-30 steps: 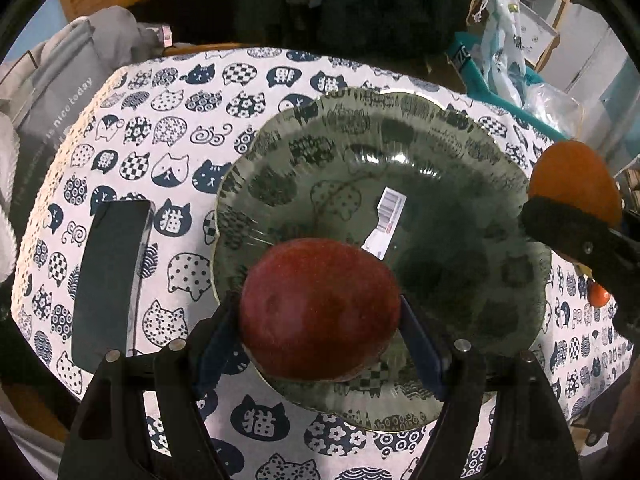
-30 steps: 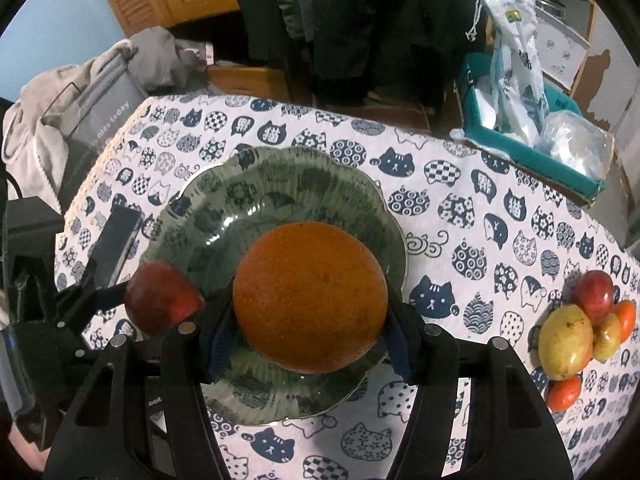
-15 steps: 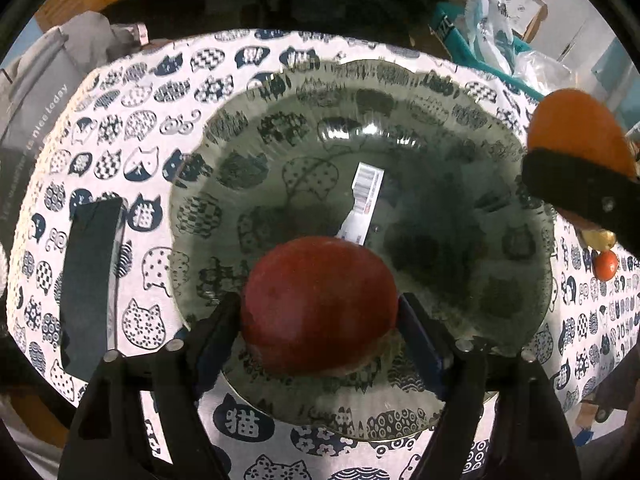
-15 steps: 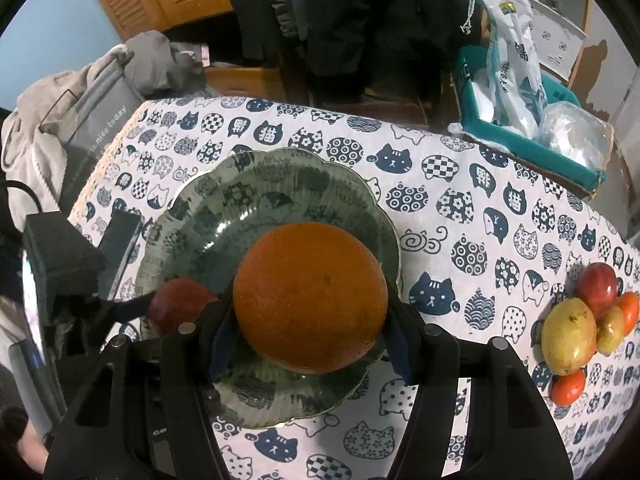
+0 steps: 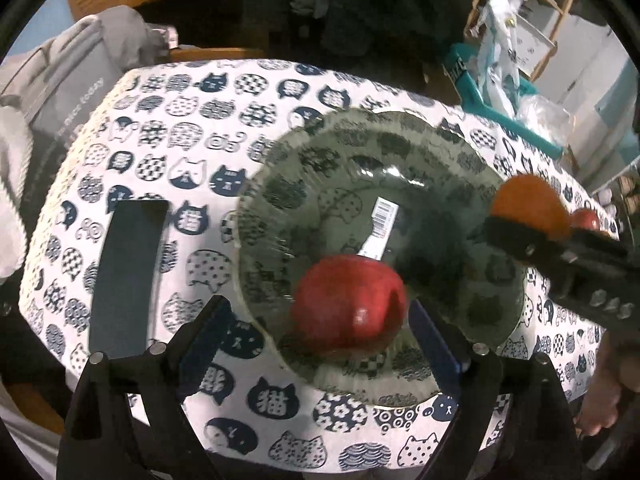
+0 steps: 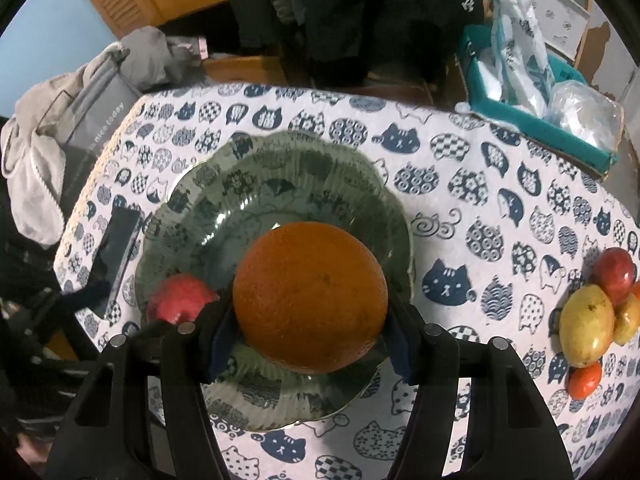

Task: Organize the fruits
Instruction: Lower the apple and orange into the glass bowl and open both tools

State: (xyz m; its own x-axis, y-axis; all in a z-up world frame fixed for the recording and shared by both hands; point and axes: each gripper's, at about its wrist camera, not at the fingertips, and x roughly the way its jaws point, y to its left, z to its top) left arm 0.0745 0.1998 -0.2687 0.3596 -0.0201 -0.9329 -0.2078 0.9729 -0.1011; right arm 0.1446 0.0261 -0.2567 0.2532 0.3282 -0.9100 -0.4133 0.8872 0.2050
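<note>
Change since earlier frame: left gripper [image 5: 316, 320] has spread its jaws away from the round dark-red fruit [image 5: 348, 304], which it clasped a second ago; the jaws are opening.
Red fruit: lies on the near part of the ruffled green glass plate [image 5: 312, 168], between the blue pads, a clear gap on the left side, close to the right pad.
Right gripper [image 6: 308, 320]: clenched on the large round orange [image 6: 310, 296], held over the plate [image 6: 304, 160].
Remaining fruit: a small heap of red, yellow and orange pieces [image 6: 600, 304] lies well apart on the cat-print tablecloth [image 6: 460, 208].
Other: a dark flat rectangular slab [image 5: 126, 280] lies left of the plate.
</note>
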